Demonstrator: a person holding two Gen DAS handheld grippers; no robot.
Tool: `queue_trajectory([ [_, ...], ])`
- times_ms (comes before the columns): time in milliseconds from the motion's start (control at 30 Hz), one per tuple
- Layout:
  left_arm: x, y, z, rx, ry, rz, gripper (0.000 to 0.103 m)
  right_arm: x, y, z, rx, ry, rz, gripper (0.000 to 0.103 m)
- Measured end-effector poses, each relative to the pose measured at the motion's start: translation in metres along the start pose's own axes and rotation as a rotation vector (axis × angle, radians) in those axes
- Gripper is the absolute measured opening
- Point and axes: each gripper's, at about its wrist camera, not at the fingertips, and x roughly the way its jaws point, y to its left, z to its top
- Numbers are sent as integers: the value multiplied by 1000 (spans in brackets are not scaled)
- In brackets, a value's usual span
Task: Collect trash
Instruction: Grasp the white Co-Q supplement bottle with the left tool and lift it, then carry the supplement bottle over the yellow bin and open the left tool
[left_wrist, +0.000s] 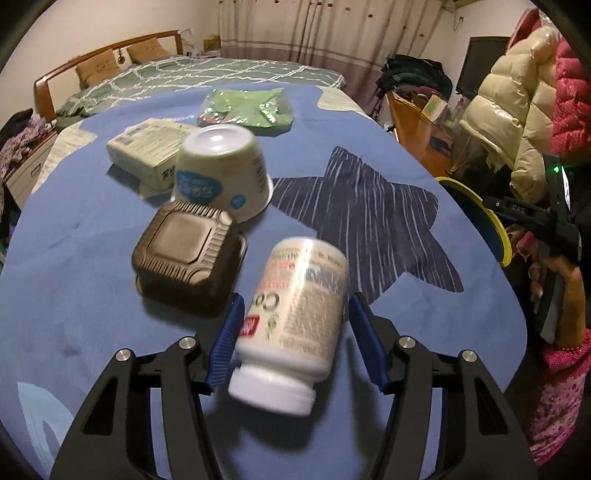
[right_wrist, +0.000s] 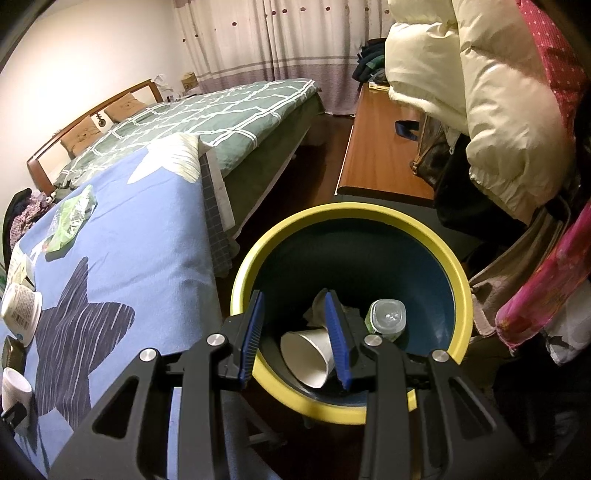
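In the left wrist view my left gripper (left_wrist: 295, 332) is shut on a white plastic bottle (left_wrist: 295, 321), cap toward the camera, held above the blue star-pattern cloth (left_wrist: 92, 288). Beyond it lie a dark brown clamshell box (left_wrist: 184, 254), an overturned white tub (left_wrist: 221, 173), a pale carton (left_wrist: 147, 147) and a green wrapper (left_wrist: 251, 105). In the right wrist view my right gripper (right_wrist: 295, 332) is open over the yellow-rimmed blue bin (right_wrist: 461, 280), which holds a paper cup (right_wrist: 306, 354), a clear bottle (right_wrist: 386, 319) and crumpled paper.
The bin (left_wrist: 491, 229) shows at the cloth's right edge in the left wrist view. A green-quilted bed (right_wrist: 221, 118) stands behind. A wooden desk (right_wrist: 376, 155) and hanging jackets (right_wrist: 461, 92) crowd the right side. The tub (right_wrist: 22, 306) and wrapper (right_wrist: 70, 218) show left.
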Motion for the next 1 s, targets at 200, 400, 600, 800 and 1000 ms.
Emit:
queue_trajectory([
  [200,8,-7,5,31,19,-16,51,-1,-4,-3,10,-2,4,33],
  [400,6,-14,11,47,11,-36,50,-6,-9,-5,20,-11,12,33],
  [600,3,-30,25,81,-13,-54,49,-16,-15,-9,33,-24,23,33],
  [800,2,-48,39,113,-36,-71,48,-21,-24,-10,48,-31,31,33],
  [1000,5,-60,49,129,-46,-79,47,-26,-33,-12,56,-43,33,33],
])
